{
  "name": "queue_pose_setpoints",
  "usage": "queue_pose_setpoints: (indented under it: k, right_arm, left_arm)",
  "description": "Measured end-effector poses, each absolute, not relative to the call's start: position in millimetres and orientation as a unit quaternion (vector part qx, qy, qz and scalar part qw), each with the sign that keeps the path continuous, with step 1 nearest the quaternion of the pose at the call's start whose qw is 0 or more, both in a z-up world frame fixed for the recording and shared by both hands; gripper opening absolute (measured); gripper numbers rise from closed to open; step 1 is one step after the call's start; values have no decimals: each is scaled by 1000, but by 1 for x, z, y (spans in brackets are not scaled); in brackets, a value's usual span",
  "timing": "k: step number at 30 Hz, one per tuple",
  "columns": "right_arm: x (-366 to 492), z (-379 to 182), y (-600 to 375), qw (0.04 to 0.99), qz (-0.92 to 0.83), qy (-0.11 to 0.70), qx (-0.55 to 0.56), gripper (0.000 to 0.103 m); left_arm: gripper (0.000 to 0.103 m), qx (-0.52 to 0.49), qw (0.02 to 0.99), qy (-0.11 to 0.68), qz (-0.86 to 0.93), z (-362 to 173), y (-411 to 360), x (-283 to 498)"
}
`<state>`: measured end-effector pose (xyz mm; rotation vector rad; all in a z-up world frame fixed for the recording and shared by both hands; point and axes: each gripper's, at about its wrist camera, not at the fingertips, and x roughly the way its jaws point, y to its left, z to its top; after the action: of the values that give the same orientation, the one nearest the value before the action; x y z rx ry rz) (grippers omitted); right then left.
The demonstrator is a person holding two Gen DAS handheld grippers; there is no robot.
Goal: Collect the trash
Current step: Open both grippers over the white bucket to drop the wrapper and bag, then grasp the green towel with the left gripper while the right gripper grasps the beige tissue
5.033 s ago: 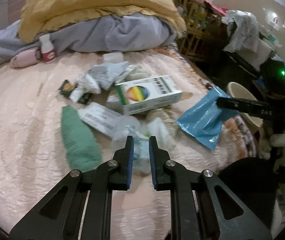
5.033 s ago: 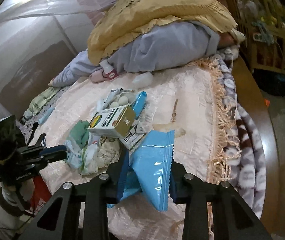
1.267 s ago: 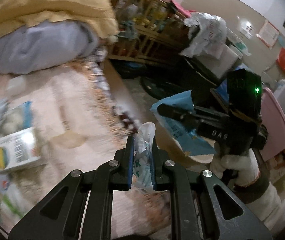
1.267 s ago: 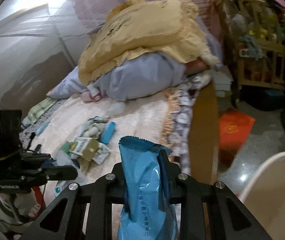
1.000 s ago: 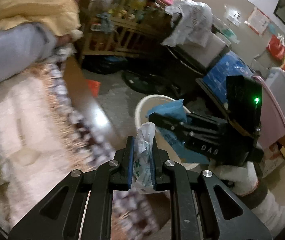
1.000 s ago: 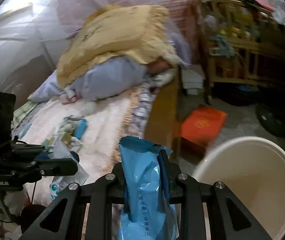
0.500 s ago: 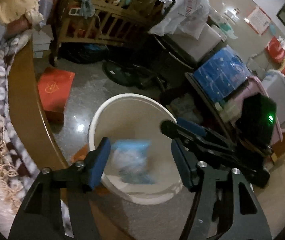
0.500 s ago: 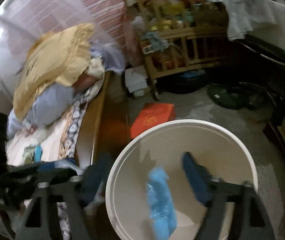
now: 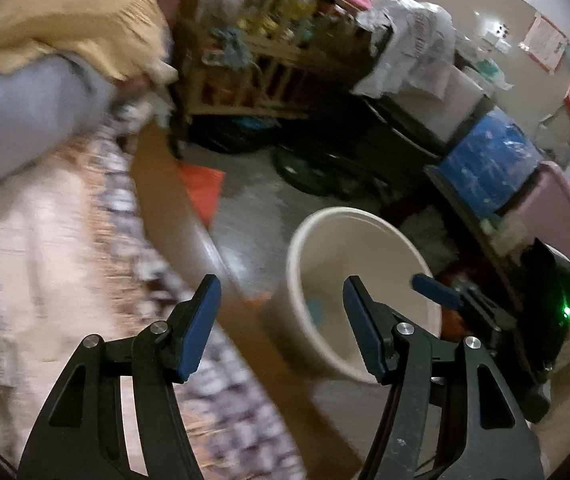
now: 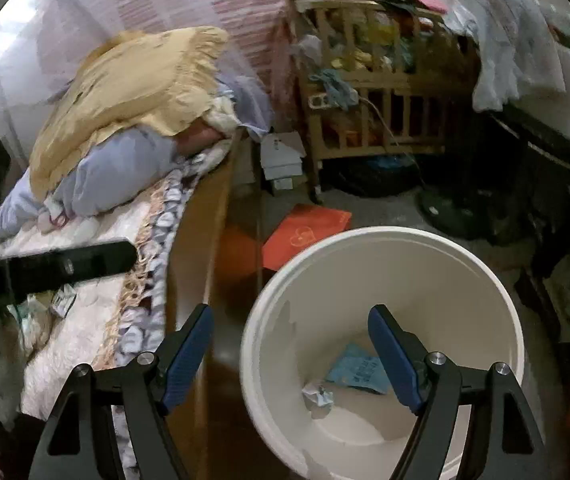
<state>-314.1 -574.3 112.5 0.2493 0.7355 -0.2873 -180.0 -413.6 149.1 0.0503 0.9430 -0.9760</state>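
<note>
Both grippers, left (image 9: 277,328) and right (image 10: 291,356), have just spread wide, empty, above the white bucket (image 10: 465,264); inside it lie a blue wrapper (image 10: 355,370) and crumpled packet (image 10: 317,394). Beside the bucket stands the bed (image 10: 85,320).

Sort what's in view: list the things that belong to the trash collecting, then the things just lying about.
Job: white bin; blue wrapper and crumpled white wrapper inside it; left gripper; right gripper, both open and empty.

Lying about: yellow blanket; red box; wooden crib.
</note>
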Motion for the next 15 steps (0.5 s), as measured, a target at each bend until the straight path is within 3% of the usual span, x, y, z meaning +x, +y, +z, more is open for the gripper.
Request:
queue_pose_setpoints:
  k: [15]
  right_arm:
    - [-278, 119, -481, 925, -87, 360, 89, 77]
  left_arm:
    - [62, 34, 861, 388, -327, 150, -269, -161]
